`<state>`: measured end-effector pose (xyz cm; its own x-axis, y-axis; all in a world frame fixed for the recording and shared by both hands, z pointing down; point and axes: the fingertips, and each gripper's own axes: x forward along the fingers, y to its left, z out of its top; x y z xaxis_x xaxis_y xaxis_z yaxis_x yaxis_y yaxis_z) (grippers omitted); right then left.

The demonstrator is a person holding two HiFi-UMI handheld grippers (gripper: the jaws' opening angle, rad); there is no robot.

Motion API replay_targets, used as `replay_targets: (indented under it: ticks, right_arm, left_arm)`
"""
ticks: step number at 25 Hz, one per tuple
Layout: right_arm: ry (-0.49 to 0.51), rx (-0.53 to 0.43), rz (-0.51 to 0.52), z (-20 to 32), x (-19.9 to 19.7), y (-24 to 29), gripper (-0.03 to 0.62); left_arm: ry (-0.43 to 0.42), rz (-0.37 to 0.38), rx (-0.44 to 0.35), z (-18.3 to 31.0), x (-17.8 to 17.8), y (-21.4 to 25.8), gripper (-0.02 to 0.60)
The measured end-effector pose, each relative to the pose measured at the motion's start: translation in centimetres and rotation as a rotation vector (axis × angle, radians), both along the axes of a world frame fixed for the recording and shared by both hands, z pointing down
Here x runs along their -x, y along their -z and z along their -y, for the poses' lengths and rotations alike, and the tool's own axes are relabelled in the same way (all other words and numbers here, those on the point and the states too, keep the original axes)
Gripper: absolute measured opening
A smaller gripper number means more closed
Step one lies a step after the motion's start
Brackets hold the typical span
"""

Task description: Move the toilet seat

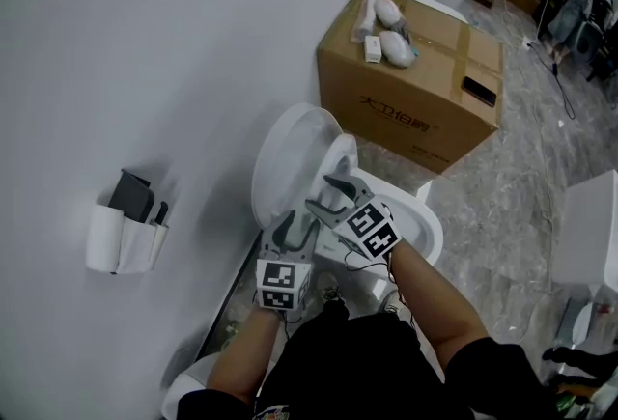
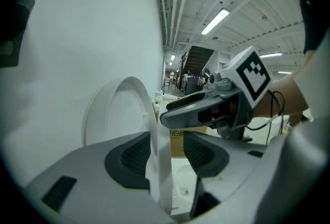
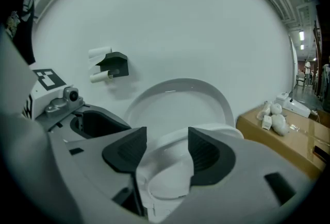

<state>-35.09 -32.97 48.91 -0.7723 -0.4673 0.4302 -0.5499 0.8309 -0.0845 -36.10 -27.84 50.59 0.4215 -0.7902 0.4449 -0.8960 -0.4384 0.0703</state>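
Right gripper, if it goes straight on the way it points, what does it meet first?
Probably the white plastic toilet seat lying between its open jaws, though depth is unclear. The raised white lid stands behind it.

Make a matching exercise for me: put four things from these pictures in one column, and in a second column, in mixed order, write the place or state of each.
Things
1. toilet lid
2. toilet seat
3. cardboard box
4. wall holder

Places or states
A. on the floor, with small white things on top
B. raised, standing up by the wall
C. fixed to the wall, with dark things inside
D. its rim stands between the open jaws of the left gripper

Pairs: 1-B, 2-D, 3-A, 4-C
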Motion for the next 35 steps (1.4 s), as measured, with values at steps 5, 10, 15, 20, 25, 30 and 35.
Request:
replay_targets:
  ticks: [5,10,15,20,25,30,35]
  right_arm:
    - [0.0,0.006,0.002,0.5,1.3,-0.1,0.252]
    - [-0.003,0.023,0.028,0.8,2.4,-0.2,0.267]
    - [-0.021,0.041,0.058,1.0,2.6,-0.2,0.276]
    - [-0.059,0.051,0.103,1.3,2.5,-0.3,0.272]
    - [-0.065,0.054,0.12,1.0,2.0,-0.2,0.275]
    - [-0.074,0.002,0.128,0.1,0.1,1.4,0.257]
    - [-0.113,-0.025,0.185,-1.7,-4.9,3.4,0.001]
  left_arm:
    - [-0.015,-0.026,-0.008,-0.6,0.5,0.5,0.195]
    - [-0.003,-0.04,-0.031,-0.5,1.2,1.6,0.189]
    - [-0.013,-0.042,-0.048,-0.5,1.1,2.3,0.18]
    - [-0.013,-0.043,-0.056,-0.6,1.4,3.1,0.166]
    - [-0.015,-0.044,-0.065,-0.7,1.1,3.7,0.146]
    - [-0.023,-0.052,-0.075,-0.7,-0.1,4.6,0.12]
    - [-0.017,-0.069,-0.097,-1.2,-2.7,6.0,0.068]
